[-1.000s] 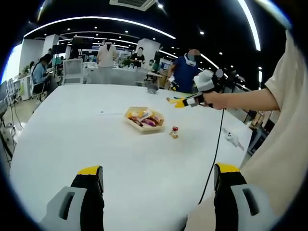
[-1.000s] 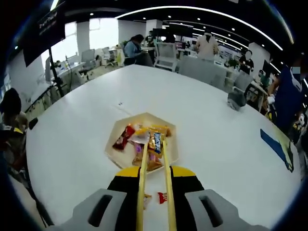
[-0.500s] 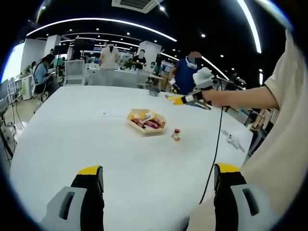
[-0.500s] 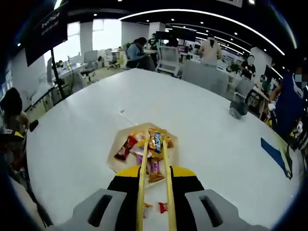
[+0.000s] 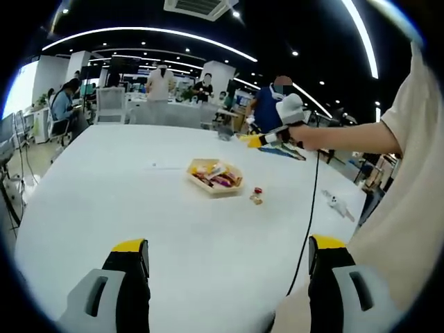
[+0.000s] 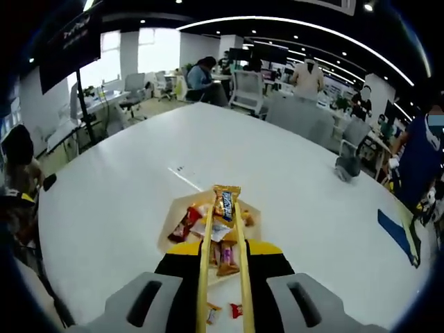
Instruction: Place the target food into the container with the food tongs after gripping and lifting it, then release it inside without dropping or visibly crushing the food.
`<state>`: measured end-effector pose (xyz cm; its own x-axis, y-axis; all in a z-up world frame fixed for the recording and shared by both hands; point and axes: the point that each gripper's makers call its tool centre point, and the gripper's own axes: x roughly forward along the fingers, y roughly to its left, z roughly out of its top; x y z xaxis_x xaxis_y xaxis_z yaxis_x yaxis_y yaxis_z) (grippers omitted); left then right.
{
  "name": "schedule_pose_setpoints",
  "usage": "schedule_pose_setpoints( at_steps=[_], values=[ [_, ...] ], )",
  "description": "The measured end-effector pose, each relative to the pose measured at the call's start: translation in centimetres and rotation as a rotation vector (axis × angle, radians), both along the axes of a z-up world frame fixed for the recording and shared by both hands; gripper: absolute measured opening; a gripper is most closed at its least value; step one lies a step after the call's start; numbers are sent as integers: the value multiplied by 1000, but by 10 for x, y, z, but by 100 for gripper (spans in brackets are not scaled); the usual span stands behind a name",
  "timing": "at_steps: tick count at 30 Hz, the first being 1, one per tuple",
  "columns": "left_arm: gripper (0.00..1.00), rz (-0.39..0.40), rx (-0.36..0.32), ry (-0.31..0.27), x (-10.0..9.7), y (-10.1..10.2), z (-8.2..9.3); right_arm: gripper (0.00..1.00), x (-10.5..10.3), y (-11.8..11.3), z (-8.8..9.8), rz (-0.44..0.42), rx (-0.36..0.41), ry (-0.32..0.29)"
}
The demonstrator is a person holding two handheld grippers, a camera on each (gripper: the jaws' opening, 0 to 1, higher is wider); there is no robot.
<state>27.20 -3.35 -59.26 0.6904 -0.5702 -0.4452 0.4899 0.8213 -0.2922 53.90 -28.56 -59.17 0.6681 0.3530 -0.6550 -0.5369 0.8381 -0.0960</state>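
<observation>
- Because the right gripper [image 6: 223, 277] is squeezed down on the two wooden arms of the food tongs [image 6: 223, 260], their tips come together on a yellow-and-blue snack packet [image 6: 224, 202], which hangs pinched at the far end, off the worktop [image 6: 104, 201].
- Seen from the right gripper view, the packet lines up with the far side of the hexagonal wooden tray [image 6: 182, 205]; whether it is straight above the tray or a little beyond it I cannot tell.
- Other wrapped snacks lie in the tray, so it is probably the container, and the packet looks held high to clear them before it is let go.
- Two small wrapped sweets [image 6: 223, 312] sit on the worktop just beside the tray's near edge, outside it.
- From the left gripper view, the right gripper [image 5: 258, 139] reaches out well above the tray [image 5: 214, 187], with the person's hand [image 5: 300, 133] behind it.
- Spread wide and empty, the left gripper [image 5: 227, 267] stays low over the near worktop, well apart from the tray, likely kept out of the way since the tongs need one hand.
</observation>
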Motion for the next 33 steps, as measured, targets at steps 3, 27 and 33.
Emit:
schedule_pose_setpoints(
  at_steps=[3, 27, 33],
  values=[
    [96, 4, 0, 0, 0, 1, 0, 22, 3, 3, 3, 6, -2, -6],
    [96, 37, -13, 3, -1, 8, -2, 22, 16, 23, 0, 42, -22, 11],
    [96, 41, -13, 6, -2, 10, -3, 22, 20, 26, 0, 45, -21, 9]
  ],
)
